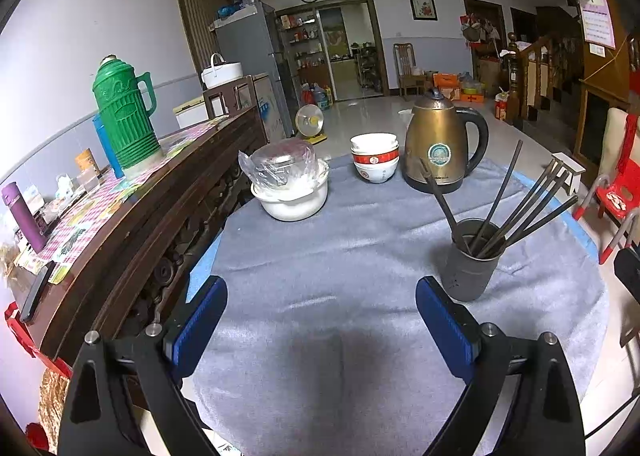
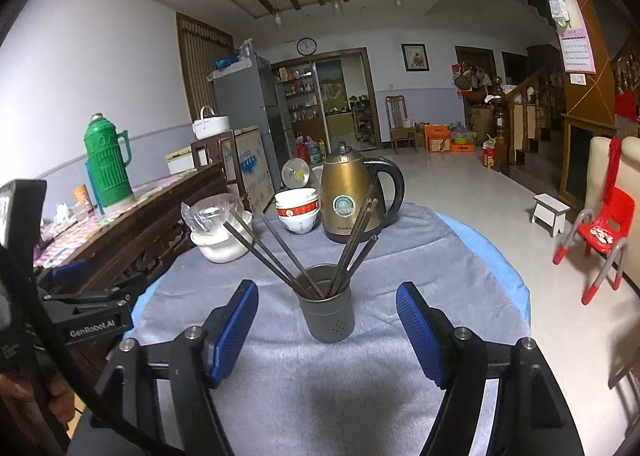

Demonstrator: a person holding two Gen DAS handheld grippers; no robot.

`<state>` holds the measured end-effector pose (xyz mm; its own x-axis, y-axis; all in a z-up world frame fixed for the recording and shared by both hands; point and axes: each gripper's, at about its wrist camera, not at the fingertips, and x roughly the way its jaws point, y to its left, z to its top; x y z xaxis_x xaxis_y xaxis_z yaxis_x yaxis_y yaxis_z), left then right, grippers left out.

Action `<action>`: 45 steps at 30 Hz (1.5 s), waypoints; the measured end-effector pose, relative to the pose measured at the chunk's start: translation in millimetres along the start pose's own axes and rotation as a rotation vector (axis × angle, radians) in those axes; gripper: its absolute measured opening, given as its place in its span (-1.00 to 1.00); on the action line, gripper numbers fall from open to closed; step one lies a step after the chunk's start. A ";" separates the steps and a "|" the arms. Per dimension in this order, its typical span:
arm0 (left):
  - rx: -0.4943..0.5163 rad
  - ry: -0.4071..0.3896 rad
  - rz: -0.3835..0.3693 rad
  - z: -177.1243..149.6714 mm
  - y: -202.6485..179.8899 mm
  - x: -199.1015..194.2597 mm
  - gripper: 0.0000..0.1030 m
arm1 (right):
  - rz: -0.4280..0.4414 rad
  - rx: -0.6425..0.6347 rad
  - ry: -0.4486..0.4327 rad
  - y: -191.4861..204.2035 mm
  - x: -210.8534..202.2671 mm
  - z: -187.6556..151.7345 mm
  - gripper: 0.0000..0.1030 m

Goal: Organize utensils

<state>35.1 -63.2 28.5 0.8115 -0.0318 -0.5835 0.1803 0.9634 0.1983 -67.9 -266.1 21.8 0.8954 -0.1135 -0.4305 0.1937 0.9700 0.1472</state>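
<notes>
A grey metal cup (image 1: 470,260) stands on the grey cloth and holds several dark chopsticks (image 1: 524,202) that fan outward. In the right wrist view the cup (image 2: 327,304) stands straight ahead, with its chopsticks (image 2: 276,252) splayed left and right. My left gripper (image 1: 320,296) is open and empty, with the cup just beyond its right finger. My right gripper (image 2: 327,296) is open and empty, its blue pads (image 2: 236,320) on either side of the cup and slightly nearer than it.
A brass kettle (image 1: 438,144), stacked red-and-white bowls (image 1: 375,158) and a white pot with a plastic-wrapped bowl (image 1: 290,184) stand at the table's far side. A wooden sideboard (image 1: 140,208) with a green thermos (image 1: 124,112) borders the left. The left gripper's body (image 2: 92,308) shows at left.
</notes>
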 end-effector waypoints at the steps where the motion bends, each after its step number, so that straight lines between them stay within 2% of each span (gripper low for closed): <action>1: 0.002 0.002 0.002 0.0 -0.5 1.2 0.85 | -0.002 -0.002 0.000 -1.4 0.2 0.7 0.46; 15: 0.012 0.017 0.005 0.8 -5.0 8.8 0.85 | -0.015 0.002 0.004 -6.9 6.0 2.5 0.46; 27: 0.004 0.016 0.004 1.1 -4.1 9.0 0.85 | -0.044 0.004 0.041 -5.8 14.2 -1.1 0.46; 45: -0.019 -0.001 -0.009 -1.7 2.3 -2.3 0.85 | -0.056 -0.006 0.042 -3.2 3.0 -1.8 0.46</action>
<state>32.7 -60.4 28.9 0.8103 -0.0406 -0.5846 0.1769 0.9680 0.1780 -66.6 -269.2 18.4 0.8657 -0.1586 -0.4747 0.2406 0.9636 0.1169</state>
